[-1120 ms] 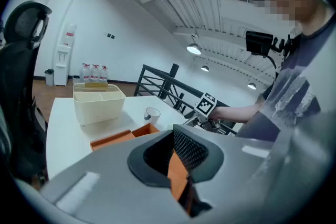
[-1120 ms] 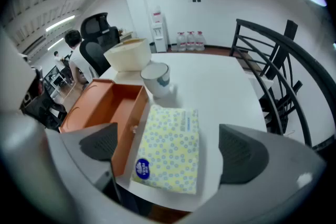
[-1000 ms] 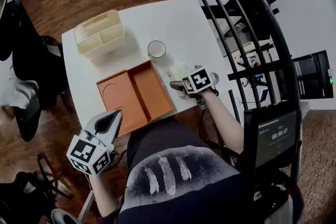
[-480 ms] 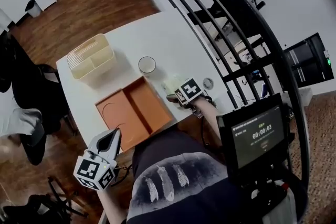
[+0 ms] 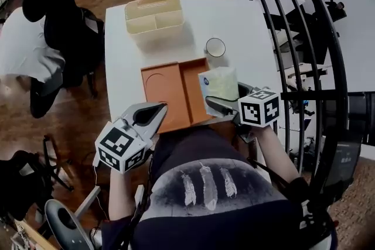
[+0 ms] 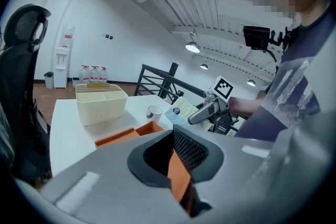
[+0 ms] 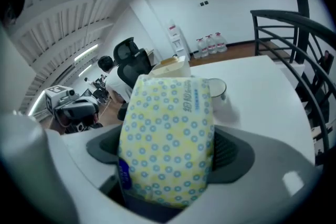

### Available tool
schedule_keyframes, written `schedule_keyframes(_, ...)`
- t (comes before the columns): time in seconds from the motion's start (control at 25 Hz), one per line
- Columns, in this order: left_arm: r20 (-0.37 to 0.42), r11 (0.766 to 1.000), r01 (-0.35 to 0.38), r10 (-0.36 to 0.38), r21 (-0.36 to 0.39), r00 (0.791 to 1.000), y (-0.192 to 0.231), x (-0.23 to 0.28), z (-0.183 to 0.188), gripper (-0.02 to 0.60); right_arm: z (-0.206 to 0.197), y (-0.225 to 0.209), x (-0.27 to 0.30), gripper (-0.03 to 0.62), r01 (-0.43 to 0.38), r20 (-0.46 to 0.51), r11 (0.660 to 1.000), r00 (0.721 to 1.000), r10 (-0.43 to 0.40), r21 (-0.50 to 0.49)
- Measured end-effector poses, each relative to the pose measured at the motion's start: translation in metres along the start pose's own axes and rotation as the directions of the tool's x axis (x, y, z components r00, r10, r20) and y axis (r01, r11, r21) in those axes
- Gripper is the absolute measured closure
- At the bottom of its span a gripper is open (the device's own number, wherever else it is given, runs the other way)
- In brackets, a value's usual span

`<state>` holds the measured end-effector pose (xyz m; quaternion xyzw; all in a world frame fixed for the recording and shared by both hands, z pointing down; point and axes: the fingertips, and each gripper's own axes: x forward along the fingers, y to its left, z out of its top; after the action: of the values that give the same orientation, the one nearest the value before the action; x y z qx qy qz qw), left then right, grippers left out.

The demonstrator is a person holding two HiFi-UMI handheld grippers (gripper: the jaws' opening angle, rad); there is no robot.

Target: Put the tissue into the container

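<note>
The right gripper (image 5: 222,99) clamps the dotted yellow tissue pack (image 5: 218,84) between its pads, over the right side of the orange tray (image 5: 167,91). A second ago the pack lay on the white table (image 5: 123,61) beside the tray. The left gripper (image 5: 153,112), jaws drawn together and empty, hovers at the tray's near corner; a glass (image 5: 215,47) stands just beyond the pack, and the cream container (image 5: 154,13) sits at the table's far edge.

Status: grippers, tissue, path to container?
Right gripper shut on tissue pack, near orange tray's right side. Left gripper shut, empty. Pack not yet in cream container; glass cup stands near the path.
</note>
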<state>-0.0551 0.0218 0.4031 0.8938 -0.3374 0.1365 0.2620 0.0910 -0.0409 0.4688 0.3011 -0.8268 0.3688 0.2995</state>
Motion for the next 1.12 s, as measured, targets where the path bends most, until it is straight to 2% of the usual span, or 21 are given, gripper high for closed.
schedule_keyframes(0.24, -0.015, 1.0, 0.002, -0.002, -0.025, 1.0, 0.005, -0.005, -0.011, 0.568, -0.021, -0.005, 0.058, 0.111, 0.048, -0.101, 0.998, 0.994, -0.042, 0.051)
schedule_keyframes(0.52, -0.026, 0.999, -0.003, 0.002, -0.038, 1.0, 0.008, -0.005, -0.022, 0.568, -0.048, -0.029, 0.092, 0.111, 0.148, -0.18, 0.988, 0.974, -0.136, 0.054)
schedule_keyframes(0.64, -0.032, 0.999, 0.013, -0.015, -0.041, 0.999, 0.013, -0.017, -0.021, 0.568, -0.045, -0.022, 0.094, 0.111, 0.166, -0.171, 0.985, 0.973, -0.156, 0.044)
schedule_keyframes(0.8, -0.034, 0.999, 0.023, -0.023, -0.027, 0.999, 0.019, -0.014, -0.018, 0.568, -0.025, -0.011, 0.089, 0.097, 0.116, -0.104, 0.993, 0.988, -0.112, 0.03)
schedule_keyframes(0.92, -0.037, 0.999, 0.019, -0.02, -0.028, 0.999, 0.022, -0.012, -0.022, 0.568, -0.011, 0.0, 0.075, 0.097, 0.089, -0.05, 0.996, 0.995, -0.09, -0.022)
schedule_keyframes(1.08, -0.057, 0.999, 0.007, -0.009, -0.036, 0.998, 0.017, -0.011, -0.02, 0.568, 0.03, 0.034, 0.021, 0.103, -0.073, 0.07, 0.991, 0.994, 0.081, -0.108)
schedule_keyframes(1.12, -0.063, 0.999, 0.013, -0.015, -0.031, 0.998, 0.014, -0.008, -0.018, 0.568, 0.043, 0.041, 0.004, 0.133, -0.112, 0.111, 0.986, 0.986, 0.126, -0.123)
